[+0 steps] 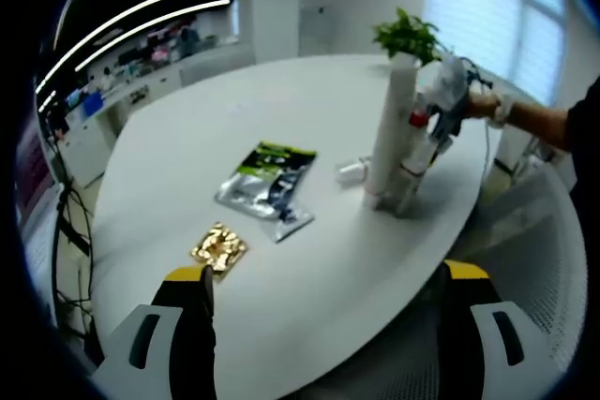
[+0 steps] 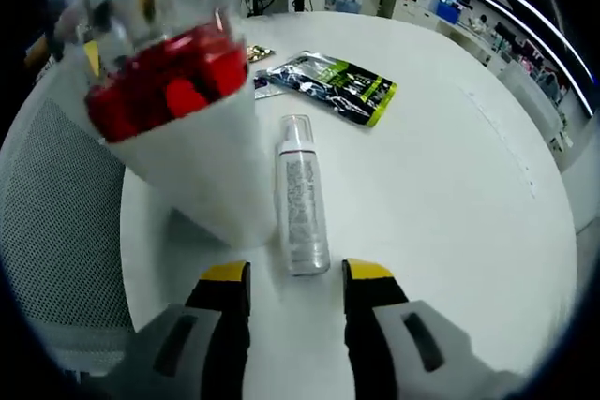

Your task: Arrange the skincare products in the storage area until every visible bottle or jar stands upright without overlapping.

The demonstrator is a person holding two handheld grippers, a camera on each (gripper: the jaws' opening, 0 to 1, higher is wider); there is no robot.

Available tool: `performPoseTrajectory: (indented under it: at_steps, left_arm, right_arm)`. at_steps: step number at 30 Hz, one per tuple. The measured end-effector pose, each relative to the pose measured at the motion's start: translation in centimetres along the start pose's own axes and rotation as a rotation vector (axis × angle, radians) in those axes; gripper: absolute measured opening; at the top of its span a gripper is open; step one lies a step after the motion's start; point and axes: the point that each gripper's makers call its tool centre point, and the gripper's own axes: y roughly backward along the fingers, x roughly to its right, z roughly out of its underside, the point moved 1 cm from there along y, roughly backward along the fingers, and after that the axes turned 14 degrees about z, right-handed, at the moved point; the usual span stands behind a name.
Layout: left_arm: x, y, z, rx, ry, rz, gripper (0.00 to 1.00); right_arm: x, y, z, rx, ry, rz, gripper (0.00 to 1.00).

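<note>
**Lying bottle close to a tall tube: a knock is the main risk**

The right gripper (image 2: pixel 295 292) hangs low over the white table (image 2: pixel 450 185), jaws apart and holding nothing, pointed at the base of a clear pump bottle (image 2: pixel 302 203) that lies flat on its side. Just beside it stands a white tube (image 2: pixel 202 170) with a red cap (image 2: pixel 164 81). The likely trouble is that closing on the round, smooth bottle rolls it away or squeezes it out of the jaws. Swinging it upright so near the tube could also tip the tube, which looks tall and narrow at its foot.

The left gripper (image 1: pixel 323 302) is held well back from the products, jaws wide apart and empty.

Count from the left gripper view:
- one tall white tube (image 1: pixel 392 128)
- one shorter tube (image 1: pixel 419 158) with a red band, touching it
- one lying bottle (image 1: pixel 352 171)
- one silver-green pouch (image 1: pixel 267 189)
- one gold packet (image 1: pixel 219 249)
- one plant (image 1: pixel 408 37)
</note>
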Motion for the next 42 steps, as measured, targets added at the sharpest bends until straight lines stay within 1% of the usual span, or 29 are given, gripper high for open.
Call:
performPoseTrajectory:
  at_steps: [1,3,4,6,7,8,9,12,13,14,15,16,18,21,25,30,35,39,42]
  left_arm:
    - [0.0,0.0,0.0,0.000,0.003,0.003,0.97]
    - [0.0,0.0,0.0,-0.003,0.005,0.005,0.97]
    - [0.1,0.1,0.0,-0.008,0.006,0.004,0.97]
    - [0.0,0.4,-0.1,-0.016,0.002,-0.005,0.97]
    - [-0.1,0.7,-0.1,-0.013,0.003,-0.011,0.97]
    - [-0.2,0.9,-0.2,-0.011,0.006,-0.014,0.97]
    - [-0.3,1.0,-0.2,-0.011,0.007,-0.019,0.97]
    - [-0.2,1.1,-0.1,-0.019,0.008,-0.028,0.97]
    - [-0.2,1.1,-0.1,-0.022,0.010,-0.029,0.97]
    - [-0.2,1.1,-0.1,-0.023,0.010,-0.029,0.97]
    - [-0.1,1.0,-0.1,-0.026,0.010,-0.028,0.97]
    - [0.0,0.9,-0.2,-0.028,0.010,-0.027,0.97]
    - [0.2,0.7,-0.4,-0.029,0.005,-0.029,0.97]
    - [0.3,0.7,-0.5,-0.023,0.004,-0.026,0.97]
    - [0.3,0.7,-0.4,-0.028,0.005,-0.026,0.97]
    - [0.5,0.7,-0.6,-0.024,0.003,-0.028,0.97]
    - [0.7,0.6,-1.0,-0.011,-0.004,-0.021,0.97]
    - [1.0,0.5,-1.1,-0.002,-0.003,-0.017,0.97]
    - [1.1,0.4,-1.1,0.006,-0.001,-0.010,0.97]
  right_arm:
    - [0.2,0.0,-0.1,0.002,-0.008,0.001,0.37]
    - [0.1,-0.2,0.0,-0.010,-0.011,-0.020,0.36]
    - [0.2,-0.2,-0.2,0.002,-0.011,-0.022,0.36]
    - [0.2,-0.1,-0.1,-0.007,-0.019,-0.032,0.36]
    - [0.3,-0.1,-0.1,-0.009,-0.027,-0.029,0.34]
    - [0.4,-0.2,-0.1,-0.009,-0.017,-0.015,0.32]
    - [0.4,-0.2,-0.1,0.000,-0.008,-0.019,0.31]
    - [0.3,-0.2,-0.1,-0.002,-0.018,-0.021,0.28]
    - [0.3,-0.2,-0.2,-0.001,-0.022,-0.022,0.26]
    - [0.3,-0.1,-0.1,-0.004,-0.044,-0.026,0.21]
    - [0.4,-0.2,-0.2,-0.005,-0.071,-0.030,0.21]
    - [0.4,-0.2,-0.1,-0.010,-0.077,-0.031,0.21]
    - [0.5,-0.1,0.0,0.001,-0.081,-0.034,0.21]
    - [0.5,-0.1,0.1,0.017,-0.118,-0.032,0.21]
    - [0.6,0.0,0.3,0.007,-0.123,-0.018,0.20]
    - [0.7,0.1,0.3,-0.003,-0.155,0.001,0.20]
    - [0.6,0.2,0.4,0.006,-0.144,0.018,0.19]
    - [0.6,0.6,0.6,0.022,-0.200,0.007,0.19]
    - [1.0,0.9,0.8,0.030,-0.210,0.030,0.18]
